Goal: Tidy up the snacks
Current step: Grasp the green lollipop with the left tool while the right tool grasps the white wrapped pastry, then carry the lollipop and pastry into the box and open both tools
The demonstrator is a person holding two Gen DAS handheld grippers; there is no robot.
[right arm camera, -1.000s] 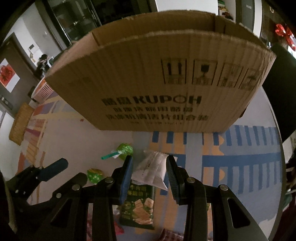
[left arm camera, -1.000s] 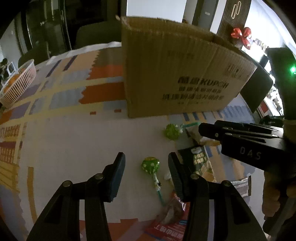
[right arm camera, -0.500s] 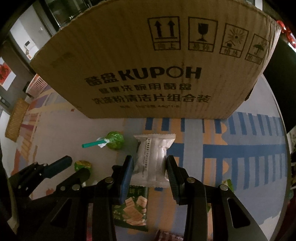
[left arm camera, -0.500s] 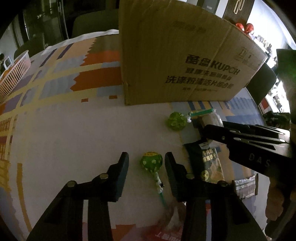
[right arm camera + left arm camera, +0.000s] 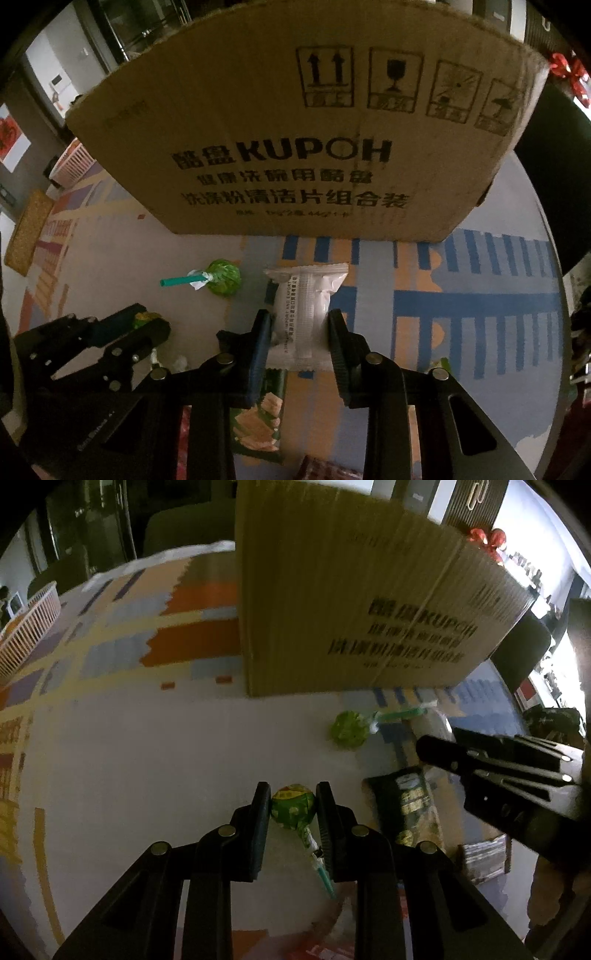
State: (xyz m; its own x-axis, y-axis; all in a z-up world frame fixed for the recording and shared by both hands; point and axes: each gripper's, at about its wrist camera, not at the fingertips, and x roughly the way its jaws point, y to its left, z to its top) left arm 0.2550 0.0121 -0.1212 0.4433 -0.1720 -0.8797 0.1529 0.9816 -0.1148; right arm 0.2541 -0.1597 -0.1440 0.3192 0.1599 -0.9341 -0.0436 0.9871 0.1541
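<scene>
Snacks lie on the bench before the cardboard box point(image 5: 295, 147). Left gripper point(image 5: 291, 808) has just been closing and now pinches the green lollipop point(image 5: 293, 806) by its head, stick trailing back. Right gripper point(image 5: 299, 332) has just narrowed onto the white packet point(image 5: 304, 306), whose long axis points at the box, straight ahead.

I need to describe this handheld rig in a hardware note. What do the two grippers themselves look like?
Both are matt black. The left gripper and right gripper each have two flat fingers with finely ribbed inner pads, carried on angular linkage bars with triangular cut-outs and round silver pivot pins. Seen side-on, the right gripper's body bears faint pale lettering, too blurred to read. No cables or sleeves show.
</scene>
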